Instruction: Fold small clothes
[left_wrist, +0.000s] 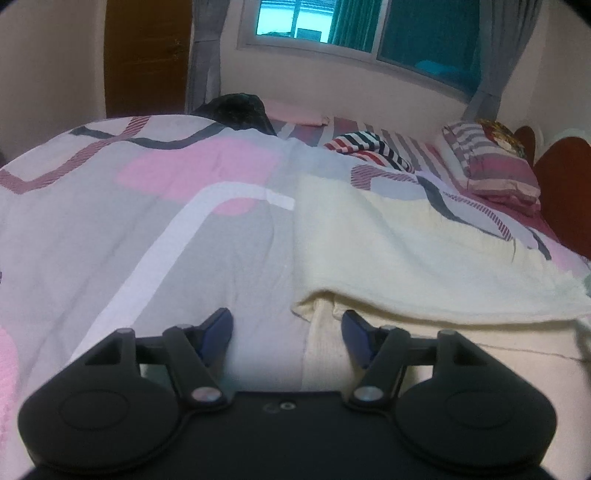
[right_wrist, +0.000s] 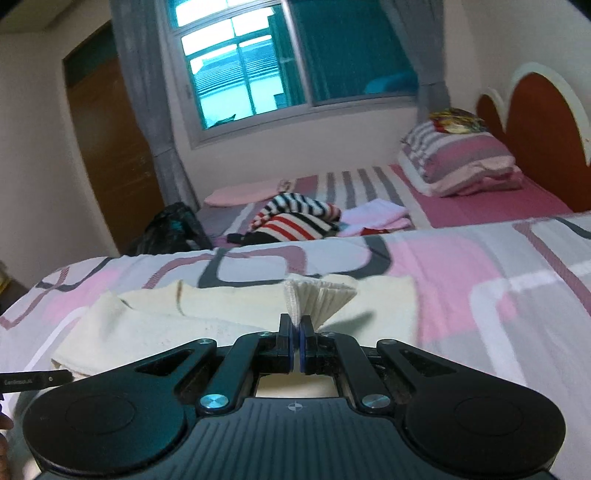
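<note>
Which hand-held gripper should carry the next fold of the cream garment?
Probably the right hand-held gripper: its jaws are shut on the cream garment's ribbed edge. The left hand-held gripper is open, holding nothing.

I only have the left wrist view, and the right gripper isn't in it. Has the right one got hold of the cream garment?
Observer: Yes. The right gripper has its jaws shut on a ribbed edge of the cream garment, which fans up above them.
Operator: Is anything else beside the striped clothes at the back?
Observer: From the right wrist view, a small pale pink folded piece lies just right of the striped clothes.
Operator: Can you see my left gripper from there?
Observer: Only a black part pokes in at the left edge, near the garment; I cannot tell what it is.
</note>
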